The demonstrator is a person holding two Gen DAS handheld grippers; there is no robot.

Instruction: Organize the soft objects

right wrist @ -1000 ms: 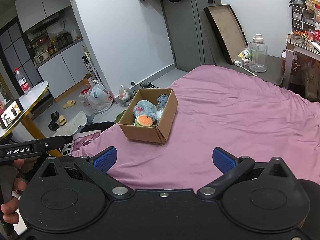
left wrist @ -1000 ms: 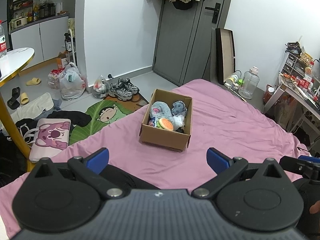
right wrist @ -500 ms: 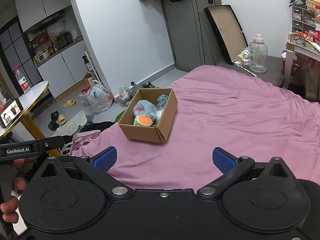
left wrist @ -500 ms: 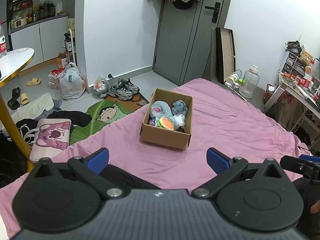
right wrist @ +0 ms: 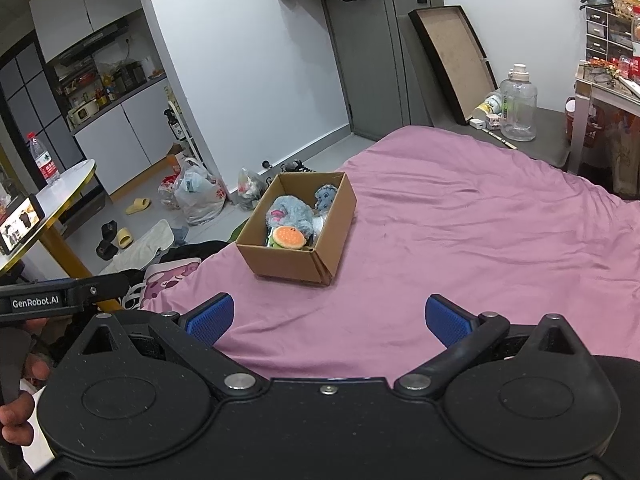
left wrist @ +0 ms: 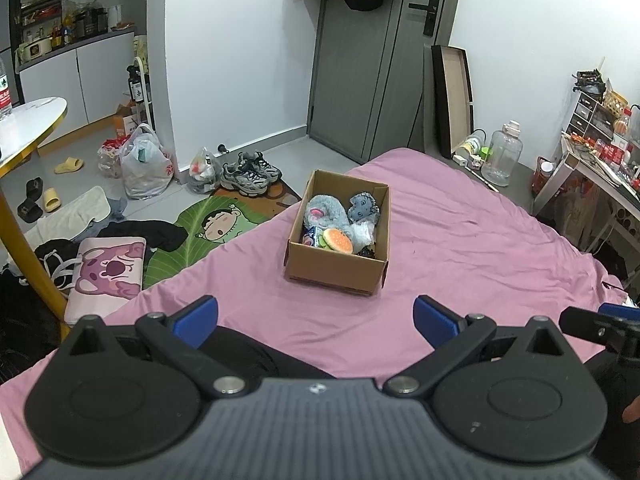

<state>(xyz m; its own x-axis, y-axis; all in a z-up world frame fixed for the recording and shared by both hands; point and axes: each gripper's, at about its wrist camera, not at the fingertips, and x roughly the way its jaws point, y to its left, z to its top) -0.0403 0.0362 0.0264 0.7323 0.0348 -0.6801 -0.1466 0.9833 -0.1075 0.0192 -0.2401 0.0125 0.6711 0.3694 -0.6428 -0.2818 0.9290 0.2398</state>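
My left gripper is spread wide with nothing between its blue pads, hanging low over the near edge of the bed. My right gripper is the same: fingers apart, empty, blue pads clear of the sheet.

Out at twelve o'clock from the left gripper, and about eleven o'clock from the right one, sits the cardboard box, well apart from both tools, resting flat on the pink sheet near the bed's left side. Its flaps are open and the soft toys are inside: a grey plush curled along the left wall, a small blue-grey plush at the far right corner, and a burger toy lying near the front wall. Something pale and crinkly lies beside the burger at its three o'clock; I cannot tell what it is.

I judge all of these to be light and squashy, so they will give under the pads rather than slip, and nothing here looks breakable. The burger toy is on top and rounded, so I would pinch it across its middle. The grey plush is bulkier; a bite into its thick upper curve should hold. The box itself is stiff but thin-walled, and could slide on the sheet if I nudge it.

Farther out, at ten o'clock on the floor, are shoes and bags.
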